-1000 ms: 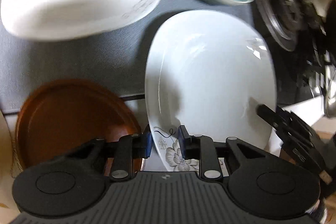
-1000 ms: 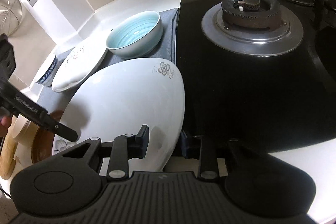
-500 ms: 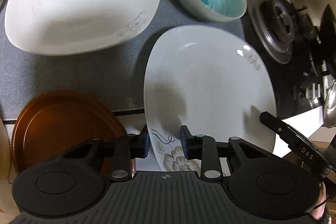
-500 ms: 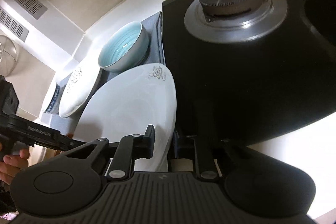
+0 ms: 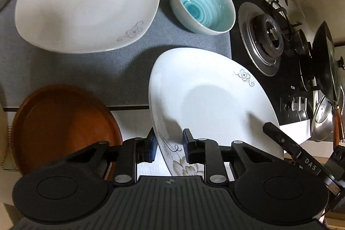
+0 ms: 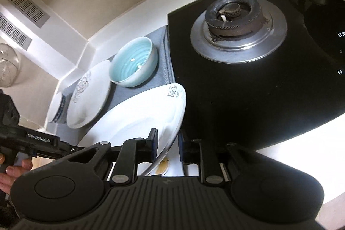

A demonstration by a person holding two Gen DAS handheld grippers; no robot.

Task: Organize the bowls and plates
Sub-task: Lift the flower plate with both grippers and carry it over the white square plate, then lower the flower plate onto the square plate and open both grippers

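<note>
Clearly, the left tool has its fingers on either side of the near rim of the white flowered plate, one pad over the top face, the other under it; the contact itself is hidden by the rim, yet the plate looks pinched. The right tool grips the same plate at its opposite edge, which passes between narrow fingers. Its lower rim is cut off behind the tool body. Ahead of the left tool lie a second flowered plate and a blue bowl on a grey mat on the table. A brown plate sits left of the fingers, partly covered. A blue-patterned bowl is hard to make out. Right of the plate is the black stove with its burner.
</note>
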